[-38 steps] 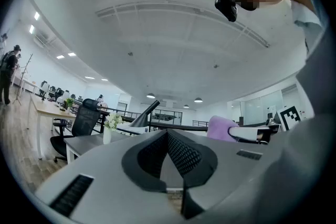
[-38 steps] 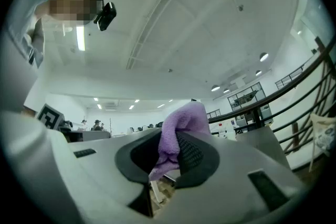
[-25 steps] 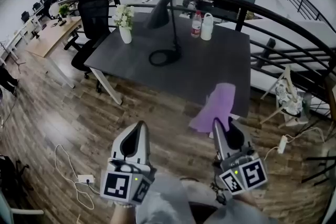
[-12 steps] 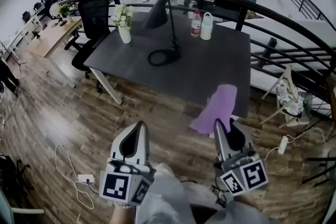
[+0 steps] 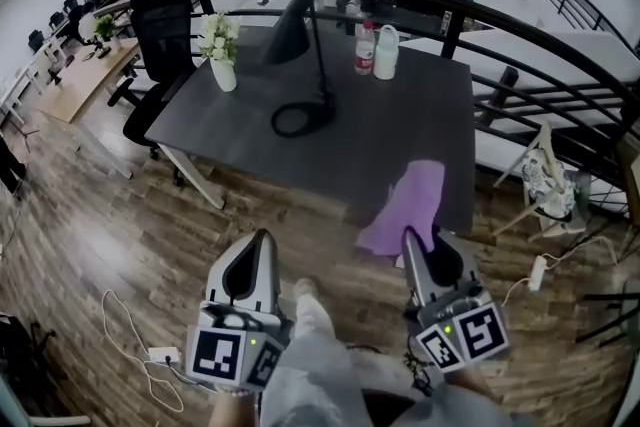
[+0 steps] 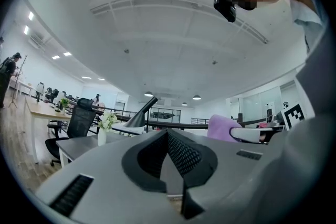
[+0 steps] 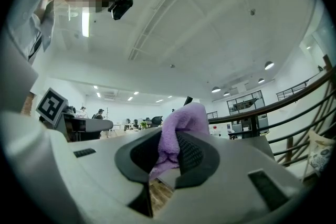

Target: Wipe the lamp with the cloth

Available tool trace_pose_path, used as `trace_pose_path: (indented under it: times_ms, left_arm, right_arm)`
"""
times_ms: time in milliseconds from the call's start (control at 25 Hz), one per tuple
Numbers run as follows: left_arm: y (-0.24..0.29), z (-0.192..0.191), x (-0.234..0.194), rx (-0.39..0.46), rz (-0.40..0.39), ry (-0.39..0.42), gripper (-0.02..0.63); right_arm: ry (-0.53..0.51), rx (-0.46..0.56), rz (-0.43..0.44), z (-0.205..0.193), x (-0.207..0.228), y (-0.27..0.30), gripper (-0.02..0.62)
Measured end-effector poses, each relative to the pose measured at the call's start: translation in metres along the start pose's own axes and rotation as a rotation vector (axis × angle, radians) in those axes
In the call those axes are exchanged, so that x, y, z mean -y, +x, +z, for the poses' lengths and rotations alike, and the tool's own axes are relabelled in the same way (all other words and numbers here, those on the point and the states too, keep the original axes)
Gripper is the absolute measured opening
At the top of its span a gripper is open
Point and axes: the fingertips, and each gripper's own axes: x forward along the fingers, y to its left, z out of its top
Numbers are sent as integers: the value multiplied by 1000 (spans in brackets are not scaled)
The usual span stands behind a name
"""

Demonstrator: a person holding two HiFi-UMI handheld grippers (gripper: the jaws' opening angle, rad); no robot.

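The purple cloth (image 7: 181, 126) sits pinched between the right tongs (image 7: 167, 153), seemingly bunched.

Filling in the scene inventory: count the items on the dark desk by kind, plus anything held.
Lamp: 1
Flower vase: 1
Bottle: 2, a clear bottle and a white bottle
Cloth: 1, held in the right claw, not on the desk
Total: 5

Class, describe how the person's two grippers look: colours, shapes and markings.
Both the left gripper and right gripper are pale grey, tapering to a point, with black ribbed pads inside. Each carries a cube bearing black-and-white square markers.
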Motion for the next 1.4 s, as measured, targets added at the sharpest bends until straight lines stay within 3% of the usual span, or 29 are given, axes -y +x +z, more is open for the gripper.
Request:
trace_pose_path:
  times_ms: [160, 360, 640, 760, 1200, 1400]
  left_arm:
    - [25, 7, -22, 0, -12, 4, 6]
    - [66, 32, -53, 74, -35, 11, 6]
    - [110, 41, -93, 1, -45, 14, 8]
    - [131, 52, -113, 31, -58, 21, 6]
    - [193, 62, -179, 33, -87, 14, 6]
    - [206, 57, -193, 18, -119, 24, 6]
  right_arm:
    - [-6, -2, -14, 1, 4, 32, 64]
    - [6, -4, -29, 6, 9, 79, 64]
    - [10, 0, -75, 15, 21, 138, 64]
    - [6, 6, -98, 18, 28, 168, 64]
    - [-121, 59, -178, 44, 64, 275, 64]
    - [-154, 105, -257, 67, 90, 310, 64]
